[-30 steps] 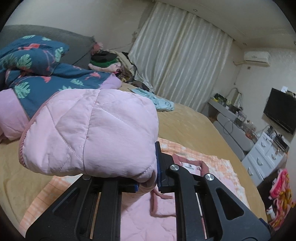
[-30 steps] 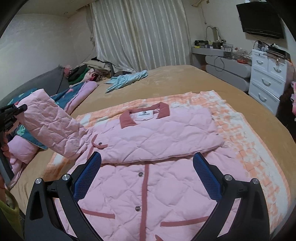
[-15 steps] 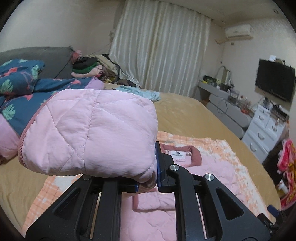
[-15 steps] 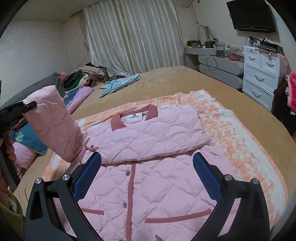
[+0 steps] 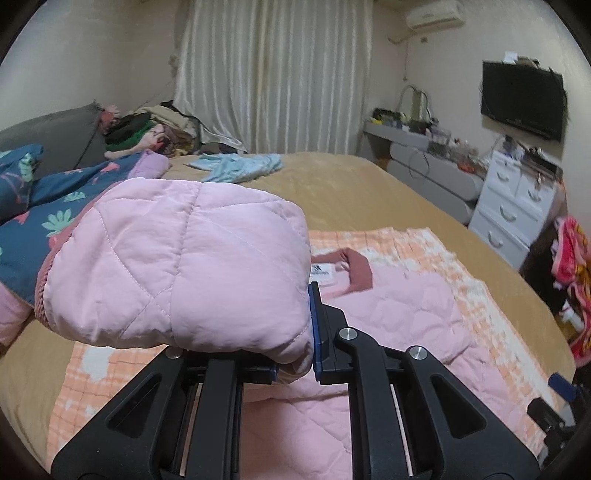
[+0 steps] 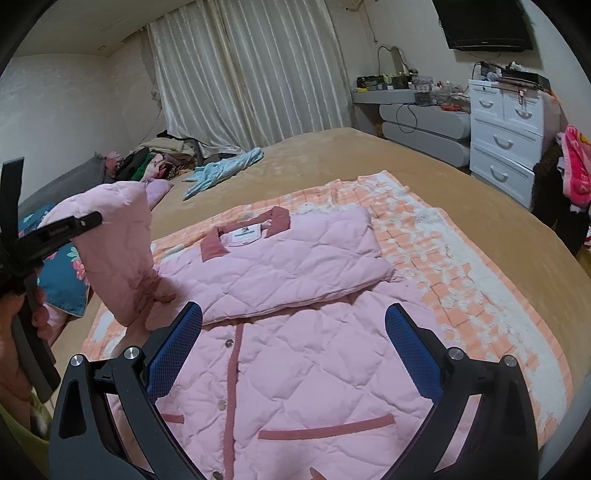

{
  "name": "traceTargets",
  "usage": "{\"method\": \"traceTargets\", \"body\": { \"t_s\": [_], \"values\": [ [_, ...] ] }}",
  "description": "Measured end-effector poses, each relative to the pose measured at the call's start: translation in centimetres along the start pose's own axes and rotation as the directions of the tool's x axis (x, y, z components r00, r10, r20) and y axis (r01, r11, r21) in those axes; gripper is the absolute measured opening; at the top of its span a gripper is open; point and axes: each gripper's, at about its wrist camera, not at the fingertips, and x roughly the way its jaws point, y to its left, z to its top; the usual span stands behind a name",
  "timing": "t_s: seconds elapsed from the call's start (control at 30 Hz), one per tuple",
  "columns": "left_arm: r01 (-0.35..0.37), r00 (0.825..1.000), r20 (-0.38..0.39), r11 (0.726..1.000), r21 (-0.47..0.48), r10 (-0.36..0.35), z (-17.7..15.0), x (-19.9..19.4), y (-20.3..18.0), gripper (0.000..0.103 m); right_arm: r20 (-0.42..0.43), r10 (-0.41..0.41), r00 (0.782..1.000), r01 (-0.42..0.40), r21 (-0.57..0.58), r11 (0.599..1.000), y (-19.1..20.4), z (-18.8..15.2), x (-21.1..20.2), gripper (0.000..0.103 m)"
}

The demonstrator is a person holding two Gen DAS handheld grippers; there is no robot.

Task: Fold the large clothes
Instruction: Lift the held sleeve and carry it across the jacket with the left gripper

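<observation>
One pink quilted jacket [image 6: 295, 354] lies spread on an orange-and-white checked blanket [image 6: 436, 258] on the bed [image 6: 369, 155], front side up, its darker pink collar [image 6: 280, 221] toward the curtains [image 6: 251, 74]. Two sleeves to count: one is folded flat across the chest [image 6: 288, 266], the other sleeve [image 5: 184, 266] is up in the air at the jacket's left edge. The left gripper [image 5: 295, 363] is clamped tight on that raised sleeve — blue pads pinching the fabric near the cuff, the padding bulging over the jaws. The right gripper [image 6: 293, 350] hangs over the lower front of the jacket with its jaws spread wide, nothing between them, both blue pads clear of the cloth.

Three snap buttons [image 6: 229, 343] show along the centre placket, and two dark pink pocket trims [image 6: 325, 430] cross the lower front. One light blue garment [image 6: 225, 171] lies alone farther up the bed, one heap of clothes [image 6: 162, 155] sits in the corner by the curtains, one white drawer chest [image 6: 506, 136] stands at the right, one dark screen [image 6: 484, 22] hangs above it.

Hard to make out — the jacket's hem, cut off by the bottom edge in both views. From the left wrist the lifted sleeve hides most of the collar label [image 5: 325, 275]. A hand [image 6: 22, 332] at the left edge is only partly seen, and the clutter on the grey dresser [image 6: 421, 122] is too small to tell.
</observation>
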Motion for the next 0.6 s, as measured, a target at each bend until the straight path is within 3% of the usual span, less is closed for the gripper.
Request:
{"method": "traceTargets", "body": {
  "t_s": [0.6],
  "values": [
    [0.017,0.991,-0.137,0.979,0.202,0.011,-3.8,5.4,-7.2,0.006,-0.046,-0.029,0.999,0.033,0.089,0.995,-4.7,-1.5,2.2,0.099]
  ]
}}
